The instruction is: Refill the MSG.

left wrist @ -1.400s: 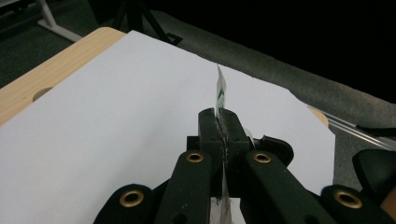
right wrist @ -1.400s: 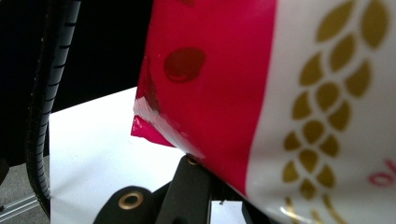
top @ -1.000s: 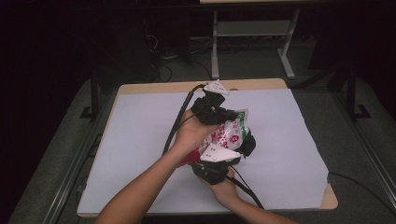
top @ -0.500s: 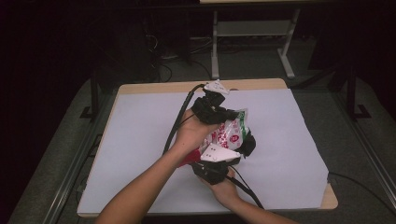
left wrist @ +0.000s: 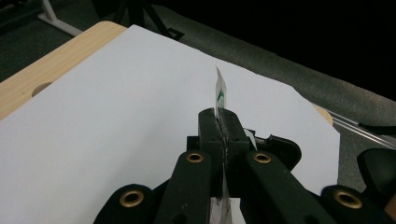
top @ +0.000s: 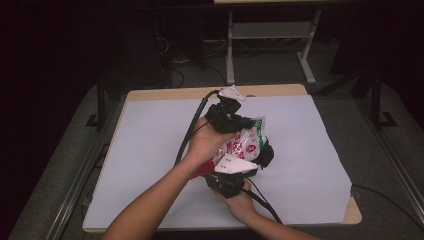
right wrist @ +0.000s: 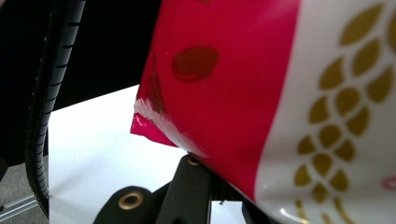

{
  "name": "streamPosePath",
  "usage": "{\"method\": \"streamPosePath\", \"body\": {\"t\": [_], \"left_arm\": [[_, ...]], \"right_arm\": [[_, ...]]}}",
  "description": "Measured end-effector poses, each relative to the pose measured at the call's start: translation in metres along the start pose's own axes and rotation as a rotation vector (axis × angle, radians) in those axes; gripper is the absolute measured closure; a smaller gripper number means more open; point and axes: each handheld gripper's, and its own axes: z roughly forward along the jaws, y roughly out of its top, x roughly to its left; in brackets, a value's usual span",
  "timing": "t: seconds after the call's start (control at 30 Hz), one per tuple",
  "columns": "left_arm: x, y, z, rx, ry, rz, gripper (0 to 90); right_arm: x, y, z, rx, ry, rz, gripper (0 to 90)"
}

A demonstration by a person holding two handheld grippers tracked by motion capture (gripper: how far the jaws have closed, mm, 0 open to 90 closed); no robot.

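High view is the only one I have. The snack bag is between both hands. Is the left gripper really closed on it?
Observer: Yes. In the left gripper view the left gripper is shut on a thin edge of the snack bag, which sticks up past its tips.
Operator: And the right gripper?
Observer: The right gripper view shows the bag's red and white side with gold leaf print right above the jaws, hiding their tips; I cannot tell its state.
Operator: What is under the bag?
Observer: White paper covering the wooden table.

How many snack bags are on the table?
1. The snack bag is held up over the middle of the white sheet, between the left gripper and the right gripper. Nothing else seems hidden.
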Motion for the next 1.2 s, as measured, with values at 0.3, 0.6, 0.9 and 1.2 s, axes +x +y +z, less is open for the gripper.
{"method": "streamPosePath", "body": {"t": [0.3, 0.6, 0.9, 1.2], "left_arm": [[-0.0001, 0.0004, 0.0002, -0.001, 0.003, 0.002, 90.0], [0.0002, 0.0017, 0.0008, -0.001, 0.005, 0.014, 90.0], [-0.0010, 0.0026, 0.0002, -0.007, 0.008, 0.014, 90.0], [-0.0021, 0.0027, 0.0013, 0.002, 0.012, 0.014, 90.0]], "right_arm": [[0.0002, 0.0004, -0.0002, -0.001, 0.002, 0.003, 90.0], [0.0005, 0.0010, -0.0008, -0.006, -0.003, -0.001, 90.0], [0.0004, 0.0016, -0.0013, -0.012, -0.002, -0.005, 90.0], [0.0008, 0.0017, -0.0013, -0.017, 0.001, -0.002, 90.0]]}}
